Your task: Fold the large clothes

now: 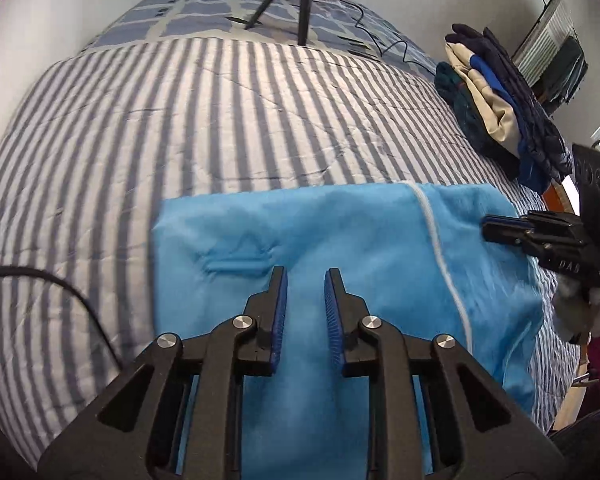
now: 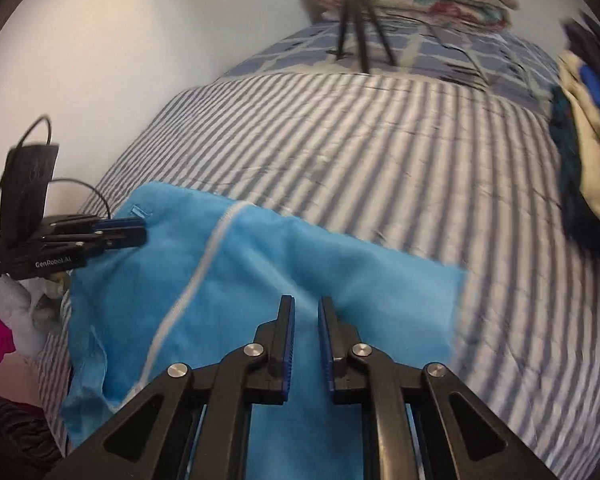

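The striped bed (image 1: 148, 128) carries the blue garment (image 1: 340, 240) at its near edge, already folded to a rectangle, with perhaps 1 more fold left; left gripper (image 1: 306, 280) and right gripper (image 2: 306, 310) hover over it, slightly parted, holding nothing

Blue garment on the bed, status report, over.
Left gripper open, empty. Right gripper open, empty. Blue garment lies partly folded on striped bedspread. Folded clothes pile off to the right, clear.
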The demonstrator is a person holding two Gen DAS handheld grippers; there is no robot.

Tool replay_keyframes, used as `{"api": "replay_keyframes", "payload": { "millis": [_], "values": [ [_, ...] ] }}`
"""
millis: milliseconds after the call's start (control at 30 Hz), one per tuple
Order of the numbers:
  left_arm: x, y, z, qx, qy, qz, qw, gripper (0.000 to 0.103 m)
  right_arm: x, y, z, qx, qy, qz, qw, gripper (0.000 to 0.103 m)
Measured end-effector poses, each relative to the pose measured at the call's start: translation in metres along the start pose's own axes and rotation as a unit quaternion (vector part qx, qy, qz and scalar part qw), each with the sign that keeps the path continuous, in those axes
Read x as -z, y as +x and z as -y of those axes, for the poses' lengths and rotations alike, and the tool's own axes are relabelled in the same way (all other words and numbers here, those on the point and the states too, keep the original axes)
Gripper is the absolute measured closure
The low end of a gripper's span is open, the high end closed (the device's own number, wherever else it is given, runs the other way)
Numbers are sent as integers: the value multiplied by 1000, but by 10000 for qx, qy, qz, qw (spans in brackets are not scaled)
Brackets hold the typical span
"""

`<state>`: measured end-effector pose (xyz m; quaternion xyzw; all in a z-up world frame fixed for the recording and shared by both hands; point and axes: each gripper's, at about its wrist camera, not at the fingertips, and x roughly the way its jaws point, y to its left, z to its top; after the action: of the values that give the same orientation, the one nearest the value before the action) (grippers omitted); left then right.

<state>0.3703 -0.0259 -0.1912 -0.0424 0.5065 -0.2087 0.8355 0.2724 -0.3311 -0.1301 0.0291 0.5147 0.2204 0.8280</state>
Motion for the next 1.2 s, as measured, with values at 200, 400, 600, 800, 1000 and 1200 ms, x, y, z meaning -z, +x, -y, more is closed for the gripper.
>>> {"api": "replay_keyframes", "payload": {
  "millis": [200,400,600,800,1000,1200],
  "values": [
    [36,-19,-16,-246,51,-72,9997,82,50,-18,23,142,209,-39,9997,92],
    [56,-18,-22,-243,-9,13,9997,82,69,-16,20,380,172,-42,9991,92],
    [68,-49,-32,-151,-98,45,9998,81,79,-58,32,381,431,66,9983,77],
    [74,-81,-81,870,-1600,252,9830,50,88,-98,49,-68,789,778,9938,27],
    [76,-65,-109,1521,-2433,37,9579,50,96,-79,68,-634,1324,595,9874,27],
    [78,-45,-117,2019,-2711,-222,9409,50,104,-50,85,-1487,1982,290,9684,29]
  ]
}}
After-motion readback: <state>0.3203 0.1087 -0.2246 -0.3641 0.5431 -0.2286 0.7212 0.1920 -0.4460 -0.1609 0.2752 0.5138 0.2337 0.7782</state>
